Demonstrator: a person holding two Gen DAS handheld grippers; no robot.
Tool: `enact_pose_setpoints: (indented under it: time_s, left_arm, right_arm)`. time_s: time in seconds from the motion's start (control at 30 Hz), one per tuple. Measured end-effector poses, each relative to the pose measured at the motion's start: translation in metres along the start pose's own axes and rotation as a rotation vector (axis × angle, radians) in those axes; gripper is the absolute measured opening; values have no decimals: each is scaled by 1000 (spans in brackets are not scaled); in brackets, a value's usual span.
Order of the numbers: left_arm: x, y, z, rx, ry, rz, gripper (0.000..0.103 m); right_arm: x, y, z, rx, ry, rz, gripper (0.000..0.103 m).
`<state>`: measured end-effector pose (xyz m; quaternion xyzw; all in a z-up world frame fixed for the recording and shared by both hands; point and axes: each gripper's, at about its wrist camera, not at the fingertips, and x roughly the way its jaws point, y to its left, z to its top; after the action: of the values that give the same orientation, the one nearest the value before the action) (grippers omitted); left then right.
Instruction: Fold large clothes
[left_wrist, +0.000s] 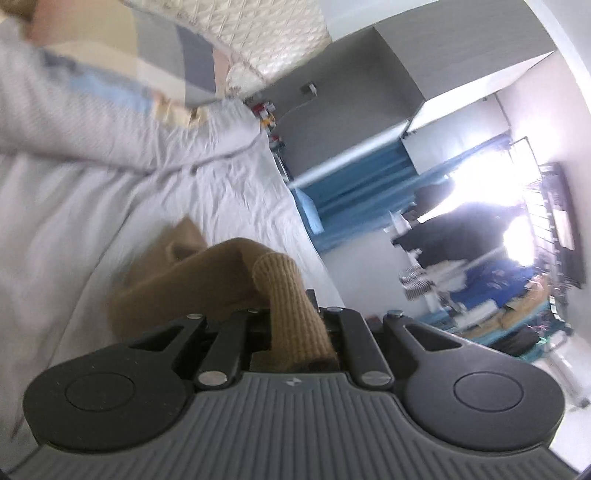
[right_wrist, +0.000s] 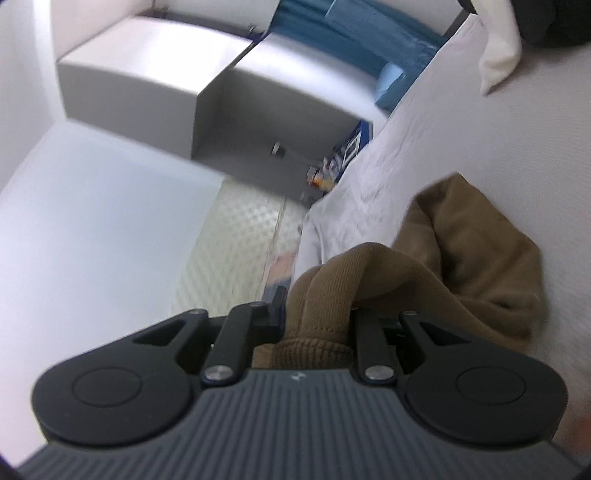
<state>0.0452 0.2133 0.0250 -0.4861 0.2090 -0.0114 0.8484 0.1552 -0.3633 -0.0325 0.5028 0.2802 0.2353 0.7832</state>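
left gripper clamps brown sweater cuff | right gripper pinches bunched knit, fingertips buried | bedsheet blurred at 12 o'clock

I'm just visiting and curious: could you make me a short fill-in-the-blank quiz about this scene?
1. Both grippers are shut on a ____ knitted sweater.
2. The sweater lies on a ____ bedsheet.
3. The left gripper pinches a ribbed ____.
4. The right gripper is ____, not open.

Missing words: brown; white; cuff; shut
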Motion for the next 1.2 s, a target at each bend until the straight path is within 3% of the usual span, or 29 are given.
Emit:
enact_pose_setpoints:
  time_s: [0.23,0.33,0.57,0.73,0.97,1.2]
  left_arm:
    - [107,12,27,-39,-36,83,12]
    - [150,23,30,-17,-24,131,12]
    - [225,60,31,73,24,168,14]
    - [264,65,32,181,15,243,15]
    - [302,104,41,71,108,243,15]
    - [295,101,41,67,114,214,17]
  right_arm:
    - [77,-12,26,62,-79,-87,21]
    - [106,-27,33,81,-94,-123,21]
    - [164,-81,49,120,-75,-186,21]
    - [204,-123,53,150,-27,-232,20]
    - [227,-137,55,148,16,-247,20]
    - [218,-138,56,193,21,-206,20]
